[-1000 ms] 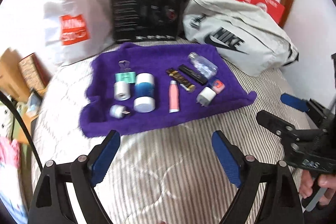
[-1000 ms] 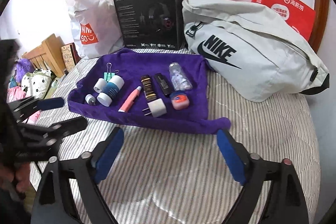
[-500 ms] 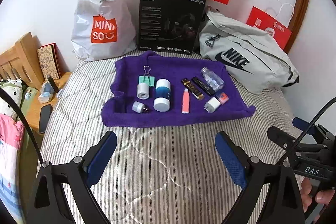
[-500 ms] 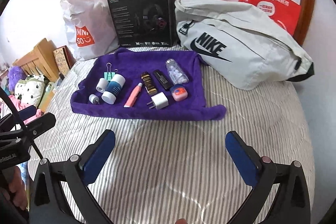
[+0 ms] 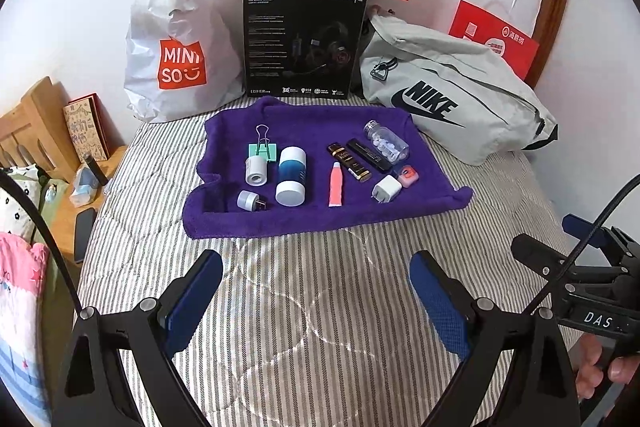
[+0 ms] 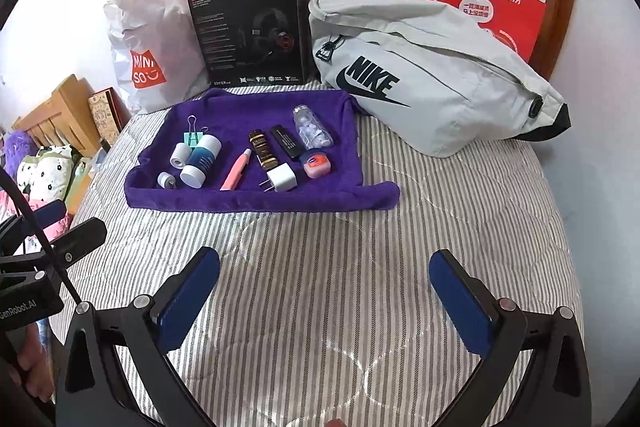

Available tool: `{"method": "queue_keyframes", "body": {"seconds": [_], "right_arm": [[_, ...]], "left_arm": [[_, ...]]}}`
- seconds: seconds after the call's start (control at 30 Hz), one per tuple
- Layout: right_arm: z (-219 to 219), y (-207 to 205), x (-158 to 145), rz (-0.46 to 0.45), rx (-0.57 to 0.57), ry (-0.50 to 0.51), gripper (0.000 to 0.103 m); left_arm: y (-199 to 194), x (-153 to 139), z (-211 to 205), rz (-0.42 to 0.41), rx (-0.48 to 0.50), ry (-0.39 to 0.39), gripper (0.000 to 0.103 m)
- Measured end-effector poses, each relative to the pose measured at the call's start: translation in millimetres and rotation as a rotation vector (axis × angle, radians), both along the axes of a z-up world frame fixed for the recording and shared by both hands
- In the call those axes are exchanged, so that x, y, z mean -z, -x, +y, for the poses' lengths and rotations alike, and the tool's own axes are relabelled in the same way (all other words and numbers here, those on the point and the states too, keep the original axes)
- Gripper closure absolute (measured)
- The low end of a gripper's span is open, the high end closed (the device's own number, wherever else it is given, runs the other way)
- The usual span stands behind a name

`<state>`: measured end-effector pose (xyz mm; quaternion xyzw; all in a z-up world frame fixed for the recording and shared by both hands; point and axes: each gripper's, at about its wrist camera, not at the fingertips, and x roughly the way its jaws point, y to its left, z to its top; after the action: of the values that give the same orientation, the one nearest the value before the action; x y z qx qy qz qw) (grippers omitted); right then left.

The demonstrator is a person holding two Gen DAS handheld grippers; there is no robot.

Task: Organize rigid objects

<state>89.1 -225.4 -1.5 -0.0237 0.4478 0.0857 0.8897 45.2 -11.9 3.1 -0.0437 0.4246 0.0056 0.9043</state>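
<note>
A: Both tools parked low over bare striped quilt [image 5: 320, 307], well short of purple towel [image 5: 312, 211]. Left gripper [image 5: 316, 291] spread wide, nothing between pads. Right gripper [image 6: 324, 291] same: wide apart, empty.

B: Reason for standoff?

A: Probably to keep whole spread in frame. Fits either sizing up before a pick, or backed off from a finished layout. Can't settle which.

B: Location of items?

A: All on towel, centre frame, in rough rows. Left group: binder clip [image 5: 262, 149], white roll [image 5: 256, 171], blue-and-white bottle [image 5: 291, 179], small USB plug [image 5: 250, 200]. Middle: pink tube [image 5: 336, 187], gold-and-black stick [image 5: 349, 163], black stick [image 5: 368, 155]. Right group: clear pill bottle [image 5: 386, 143], white charger [image 5: 386, 189], pink tin [image 5: 407, 176]. Long items lying flat, so no rolling off a soft bed. Grey bag [image 5: 460, 107] upper right, headset box [image 5: 300, 43] top centre.

B: View differences?

A: Left wrist view only: bedside table [image 5: 84, 195] at left edge with phone [image 5: 85, 233]; right tool plus fingers [image 5: 612, 367] at lower right. Right wrist view only: charger prongs [image 6: 266, 184] clear, tin label face-on, left tool at left edge [image 6: 40, 267].
</note>
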Motion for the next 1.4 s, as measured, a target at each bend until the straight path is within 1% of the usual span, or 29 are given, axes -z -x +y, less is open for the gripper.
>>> {"method": "queue_keyframes", "body": {"seconds": [0.27,0.53,1.4], "right_arm": [[-2.3,4.0,-4.0,-0.007,0.0,-0.014,0.0],[-2.0,5.8,-4.2,-0.007,0.002,-0.006,0.0],[-1.4,7.5,-4.9,-0.003,-0.003,-0.005,0.0]], "left_arm": [[1.9,-1.5,0.4,0.006,-0.015,-0.002,0.008],[2.3,-4.4,3.3,0.004,-0.027,-0.005,0.008],[3.4,-7.2,6.1,0.003,-0.032,-0.011,0.008]]}}
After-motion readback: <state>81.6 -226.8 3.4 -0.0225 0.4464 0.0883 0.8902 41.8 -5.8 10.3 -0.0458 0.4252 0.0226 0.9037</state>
